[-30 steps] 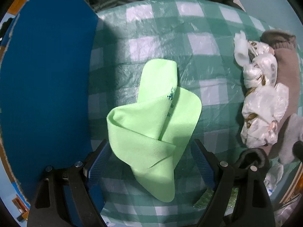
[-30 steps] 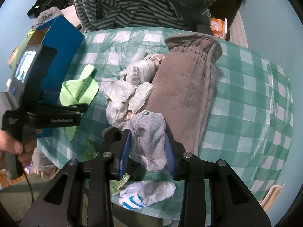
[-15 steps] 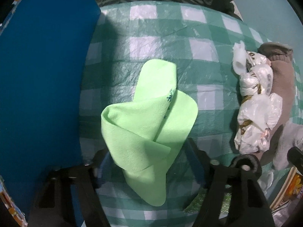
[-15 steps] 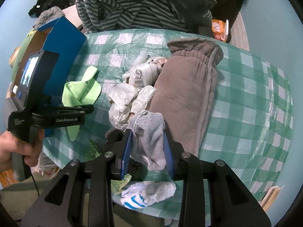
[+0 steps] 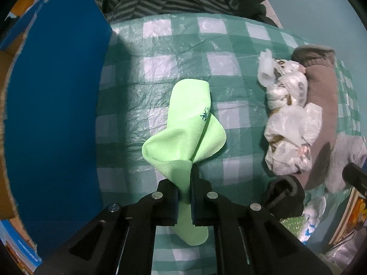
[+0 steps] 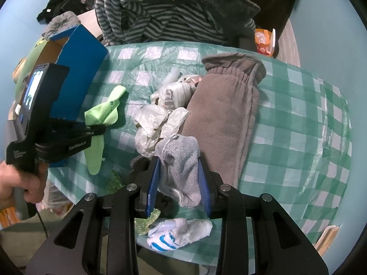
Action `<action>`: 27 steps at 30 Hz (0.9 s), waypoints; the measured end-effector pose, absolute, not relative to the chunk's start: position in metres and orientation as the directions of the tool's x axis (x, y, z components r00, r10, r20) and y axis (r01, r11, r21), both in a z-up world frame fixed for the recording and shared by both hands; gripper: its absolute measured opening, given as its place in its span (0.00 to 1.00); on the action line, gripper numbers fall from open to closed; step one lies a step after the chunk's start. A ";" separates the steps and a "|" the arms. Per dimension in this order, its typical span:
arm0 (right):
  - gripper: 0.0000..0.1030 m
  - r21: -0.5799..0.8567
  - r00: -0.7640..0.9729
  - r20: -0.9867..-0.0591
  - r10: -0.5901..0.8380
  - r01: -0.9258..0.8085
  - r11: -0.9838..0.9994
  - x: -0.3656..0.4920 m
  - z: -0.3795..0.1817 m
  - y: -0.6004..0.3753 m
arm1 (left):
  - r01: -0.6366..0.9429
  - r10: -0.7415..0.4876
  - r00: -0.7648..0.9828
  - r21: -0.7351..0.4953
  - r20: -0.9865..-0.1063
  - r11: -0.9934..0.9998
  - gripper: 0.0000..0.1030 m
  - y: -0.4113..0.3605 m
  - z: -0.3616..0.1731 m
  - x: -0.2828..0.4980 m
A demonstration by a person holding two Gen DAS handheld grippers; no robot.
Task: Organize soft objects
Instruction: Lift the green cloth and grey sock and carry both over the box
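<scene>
A light green cloth (image 5: 183,137) lies on the green checked tablecloth (image 5: 183,45). My left gripper (image 5: 184,192) is shut on its near part; the cloth bunches between the jaws and a tail hangs below. The same cloth (image 6: 103,114) shows in the right wrist view, pinched by the left gripper (image 6: 98,129). My right gripper (image 6: 179,181) holds a grey sock (image 6: 181,167) between its blue pads, above the table's near edge. A folded brown fleece (image 6: 224,119) lies beside it.
A blue cardboard box (image 5: 52,119) stands left of the cloth. Crumpled white plastic bags (image 5: 289,123) lie between cloth and fleece. A white and blue sock (image 6: 179,231) lies at the near edge. Striped clothing (image 6: 160,18) is piled beyond the table.
My left gripper has shut on the green cloth, which was lying loose between open jaws. The right gripper still holds the grey sock in about the same place.
</scene>
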State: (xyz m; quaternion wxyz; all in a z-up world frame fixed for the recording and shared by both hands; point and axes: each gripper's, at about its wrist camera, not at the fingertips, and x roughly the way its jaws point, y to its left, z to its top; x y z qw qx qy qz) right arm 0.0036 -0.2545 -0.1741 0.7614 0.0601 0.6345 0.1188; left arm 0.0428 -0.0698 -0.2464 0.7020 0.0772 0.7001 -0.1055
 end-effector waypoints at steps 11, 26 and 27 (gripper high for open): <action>0.27 0.244 0.205 -0.942 0.266 -0.125 0.962 0.000 -0.154 -0.252 | 0.294 -0.059 0.072 -0.036 -0.996 0.955 0.07 -0.079 -0.195 0.042; 0.19 0.268 0.295 -0.906 0.304 -0.158 0.950 -0.003 -0.111 -0.244 | 0.279 -0.092 0.155 -0.046 -0.984 0.959 0.07 -0.064 -0.136 0.010; 0.18 0.271 0.300 -0.902 0.309 -0.164 0.949 -0.003 -0.108 -0.243 | 0.278 -0.090 0.161 -0.043 -0.983 0.960 0.07 -0.063 -0.132 0.008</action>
